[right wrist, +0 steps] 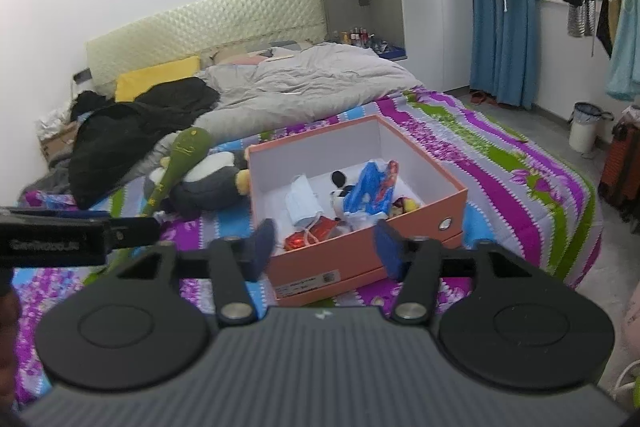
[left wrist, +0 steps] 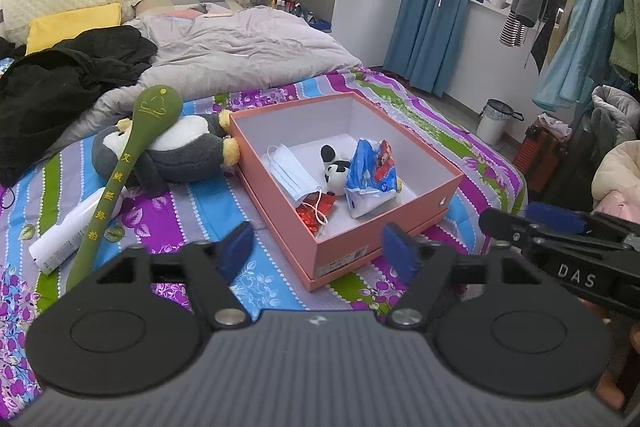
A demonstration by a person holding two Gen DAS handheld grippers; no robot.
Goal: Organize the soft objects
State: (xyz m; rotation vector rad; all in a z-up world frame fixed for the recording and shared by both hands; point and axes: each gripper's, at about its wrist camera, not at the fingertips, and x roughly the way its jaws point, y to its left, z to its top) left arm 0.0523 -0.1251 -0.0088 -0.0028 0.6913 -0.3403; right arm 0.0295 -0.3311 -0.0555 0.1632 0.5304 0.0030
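The left wrist view shows a white tube (left wrist: 76,227) lying on the bed beside the green long-handled massage hammer (left wrist: 120,171); in the right wrist view the tube is hidden behind the left tongs. The right wrist view alone shows a yellow-red item (right wrist: 408,205) in the box's near right corner.

Left tongs (left wrist: 320,247): jaws wide, nothing between the pads. Right tongs (right wrist: 324,245): jaws wide, nothing between the pads. Each tool appears at the edge of the other's view.

The pink box (left wrist: 400,227) sits open on the bed ahead of both tongs. It holds a blue face mask (left wrist: 288,171), a small panda plush (left wrist: 336,171), a blue tissue pack (left wrist: 370,171) and a red wrapper (left wrist: 316,211). The penguin plush (left wrist: 180,151) lies outside, touching the box's left wall, with the hammer's head resting across it.

Surface: a bed with a striped floral sheet (left wrist: 192,207). Farther back lie a grey duvet (left wrist: 248,43), a black garment (left wrist: 68,75) and a yellow pillow (left wrist: 72,23) against a quilted headboard. To the right are blue curtains, hanging clothes and a white bin (left wrist: 496,121) on the floor.
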